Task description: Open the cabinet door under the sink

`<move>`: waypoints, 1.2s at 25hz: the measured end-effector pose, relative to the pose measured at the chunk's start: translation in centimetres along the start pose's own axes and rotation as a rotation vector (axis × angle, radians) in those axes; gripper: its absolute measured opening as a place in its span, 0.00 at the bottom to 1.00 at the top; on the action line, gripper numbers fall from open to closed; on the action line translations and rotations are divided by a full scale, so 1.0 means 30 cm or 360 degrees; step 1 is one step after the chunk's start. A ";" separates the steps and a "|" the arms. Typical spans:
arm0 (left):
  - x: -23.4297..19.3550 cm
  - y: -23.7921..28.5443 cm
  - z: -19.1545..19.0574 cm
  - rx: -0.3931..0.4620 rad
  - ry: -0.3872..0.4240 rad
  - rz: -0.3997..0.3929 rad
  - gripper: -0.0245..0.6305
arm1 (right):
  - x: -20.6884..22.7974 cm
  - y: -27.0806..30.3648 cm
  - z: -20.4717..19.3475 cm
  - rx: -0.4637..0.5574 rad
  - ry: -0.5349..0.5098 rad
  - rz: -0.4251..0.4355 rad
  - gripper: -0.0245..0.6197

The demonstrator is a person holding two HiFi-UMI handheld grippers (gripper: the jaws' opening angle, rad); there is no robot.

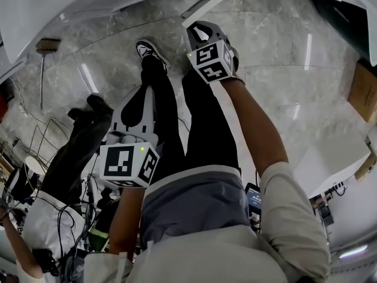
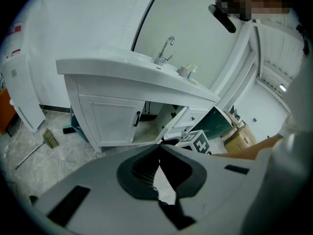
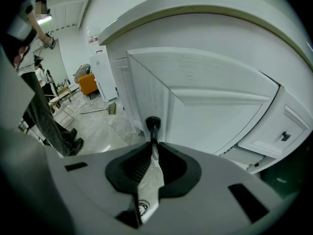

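Observation:
The white vanity cabinet [image 2: 105,119] stands under the sink top [image 2: 112,70]. Its left door is closed and carries a black handle [image 2: 137,118]. Its right door [image 2: 173,123] stands swung out, and the dark inside shows beside it. My right gripper [image 3: 153,142] is shut on the black handle [image 3: 152,125] of that open door [image 3: 215,106], at the door's edge. In the head view the right gripper [image 1: 199,28] reaches forward past the person's shoes. My left gripper [image 2: 159,149] is shut with nothing in it, held back from the cabinet at the lower left [image 1: 143,97].
A chrome faucet [image 2: 166,50] and a small item sit on the sink top. Drawers [image 3: 276,136] lie right of the open door. A broom [image 2: 46,140] lies on the marble floor at the left. A cardboard box [image 2: 239,140] is at the right. Another person [image 1: 82,140] stands close by.

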State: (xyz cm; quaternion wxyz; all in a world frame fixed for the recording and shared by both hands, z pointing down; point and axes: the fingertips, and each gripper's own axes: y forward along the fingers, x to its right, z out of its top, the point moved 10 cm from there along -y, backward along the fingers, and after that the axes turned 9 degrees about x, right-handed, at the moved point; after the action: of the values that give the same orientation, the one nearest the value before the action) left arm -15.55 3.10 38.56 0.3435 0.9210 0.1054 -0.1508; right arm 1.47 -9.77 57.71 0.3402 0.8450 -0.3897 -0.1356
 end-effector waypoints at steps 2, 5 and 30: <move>0.006 0.003 0.002 -0.0004 0.0009 -0.0003 0.04 | 0.003 -0.014 -0.014 -0.0006 -0.0011 0.0009 0.12; 0.015 0.005 0.003 -0.0008 0.0015 -0.0009 0.04 | 0.002 -0.035 -0.030 -0.0007 -0.0009 0.0011 0.12; 0.124 0.052 0.008 -0.0019 0.0022 -0.0083 0.04 | 0.046 -0.166 -0.164 -0.0039 -0.0046 0.0075 0.12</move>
State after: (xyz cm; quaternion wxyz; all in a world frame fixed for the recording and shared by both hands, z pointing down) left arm -11.67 2.12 38.02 0.3443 0.9168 0.1327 -0.1527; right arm 7.61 -6.20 57.97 0.3480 0.8292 -0.4128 -0.1446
